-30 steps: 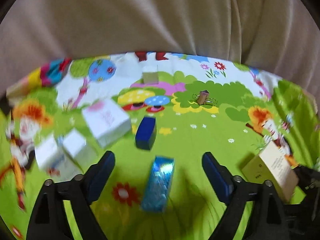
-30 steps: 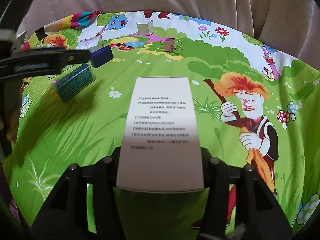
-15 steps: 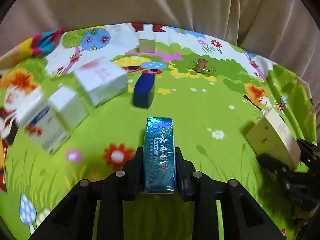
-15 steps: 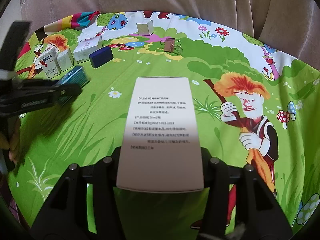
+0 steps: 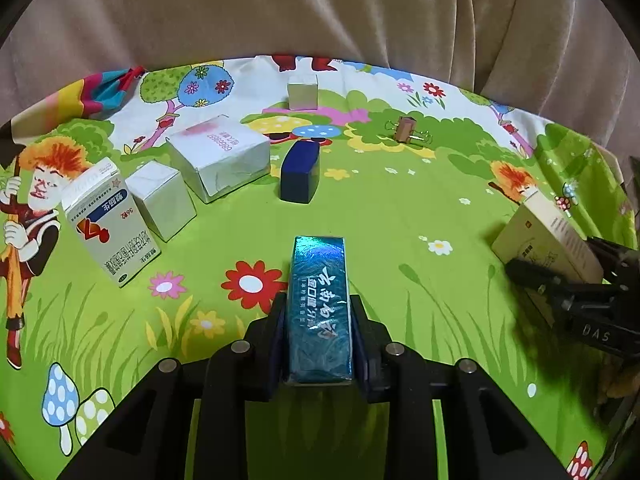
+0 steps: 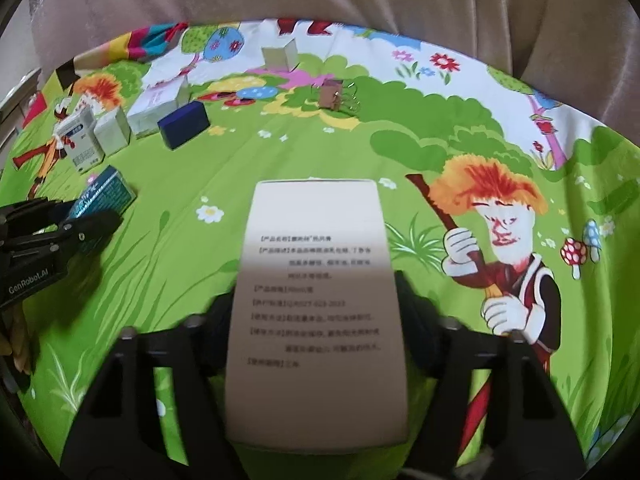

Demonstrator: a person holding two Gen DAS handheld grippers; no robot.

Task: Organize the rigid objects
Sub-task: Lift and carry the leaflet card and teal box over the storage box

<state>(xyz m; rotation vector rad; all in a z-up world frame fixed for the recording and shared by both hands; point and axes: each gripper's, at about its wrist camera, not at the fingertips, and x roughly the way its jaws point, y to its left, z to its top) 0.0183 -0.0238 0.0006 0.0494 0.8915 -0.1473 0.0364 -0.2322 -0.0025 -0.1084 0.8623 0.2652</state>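
Clamping a glossy teal foil carton (image 5: 319, 308), left tongs (image 5: 319, 336); right tongs (image 6: 316, 320) pinch a matte cream box (image 6: 316, 304).

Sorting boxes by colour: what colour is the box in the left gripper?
Shiny teal-blue box with white lettering, clamped in the left gripper; clearest in the left wrist view.

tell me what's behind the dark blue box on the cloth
Behind the dark blue box lies printed cloth with mushroom pictures, then a small pale box near the far edge. The cloth directly behind its base is hidden.
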